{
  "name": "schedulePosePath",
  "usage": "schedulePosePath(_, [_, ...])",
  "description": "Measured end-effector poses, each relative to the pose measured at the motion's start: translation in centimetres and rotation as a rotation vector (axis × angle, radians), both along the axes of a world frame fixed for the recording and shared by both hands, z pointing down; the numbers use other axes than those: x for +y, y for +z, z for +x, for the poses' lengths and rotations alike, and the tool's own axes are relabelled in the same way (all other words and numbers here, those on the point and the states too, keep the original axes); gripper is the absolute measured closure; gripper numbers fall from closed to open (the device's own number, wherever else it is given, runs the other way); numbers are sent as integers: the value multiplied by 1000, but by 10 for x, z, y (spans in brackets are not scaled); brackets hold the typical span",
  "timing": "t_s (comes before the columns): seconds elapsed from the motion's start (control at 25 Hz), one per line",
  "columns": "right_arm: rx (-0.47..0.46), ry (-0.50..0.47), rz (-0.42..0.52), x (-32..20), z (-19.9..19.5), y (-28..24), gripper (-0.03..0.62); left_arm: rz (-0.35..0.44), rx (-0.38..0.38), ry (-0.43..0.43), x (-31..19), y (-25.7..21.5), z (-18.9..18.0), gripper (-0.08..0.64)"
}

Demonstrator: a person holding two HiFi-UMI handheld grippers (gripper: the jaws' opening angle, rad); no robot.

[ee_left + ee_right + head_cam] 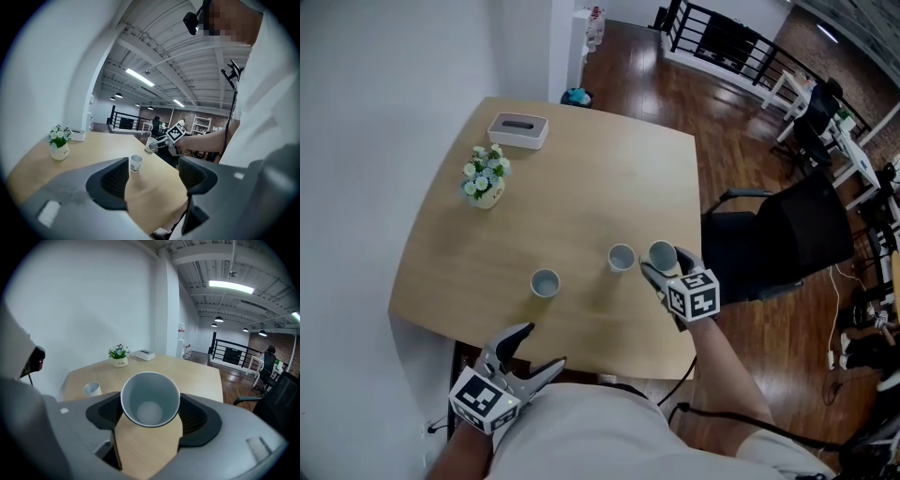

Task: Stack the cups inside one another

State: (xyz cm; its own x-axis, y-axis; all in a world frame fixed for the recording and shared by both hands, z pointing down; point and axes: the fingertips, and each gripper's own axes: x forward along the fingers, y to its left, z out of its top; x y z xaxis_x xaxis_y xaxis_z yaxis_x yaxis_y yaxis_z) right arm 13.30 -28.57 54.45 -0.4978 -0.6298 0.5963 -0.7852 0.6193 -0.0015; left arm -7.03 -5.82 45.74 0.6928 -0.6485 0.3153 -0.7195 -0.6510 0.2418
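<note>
Right gripper point(150, 416) clasping cup point(150, 399), seemingly lifted

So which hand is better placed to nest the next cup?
The right. The right tongs grip a cup, held close beside the middle cup on the table. The left tongs are open and empty, back by the table's near edge.

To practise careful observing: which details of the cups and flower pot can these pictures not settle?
Held cup base: head view, the right gripper and the cup's rim hide it; resting or lifted, unclear.
Print on the standing cup: left gripper view, too small.
Flower pot label: right gripper view, too small.
</note>
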Motion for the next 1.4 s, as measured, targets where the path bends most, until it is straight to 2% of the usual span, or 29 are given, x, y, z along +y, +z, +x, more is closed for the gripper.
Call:
schedulePosePath(0.36, [13,-34,-7,-20,-59,18,225,-12,-3,-54,-2,6,-53,210])
schedulePosePath(0.76, [56,-49,-73,-17,-71,52,215,-30,-1,-73,5,8,-69,210])
schedulePosePath(0.88, [53,-39,-77,-16,-70,52,195,-31,-1,-70,4,7,-69,210])
schedulePosePath(1.12, [36,-45,-54,7,-74,34,195,-29,-3,-52,5,6,-70,210])
schedulePosePath(1.4, [27,-136,-27,52,-123,19,195,1,-2,14,5,5,-76,218])
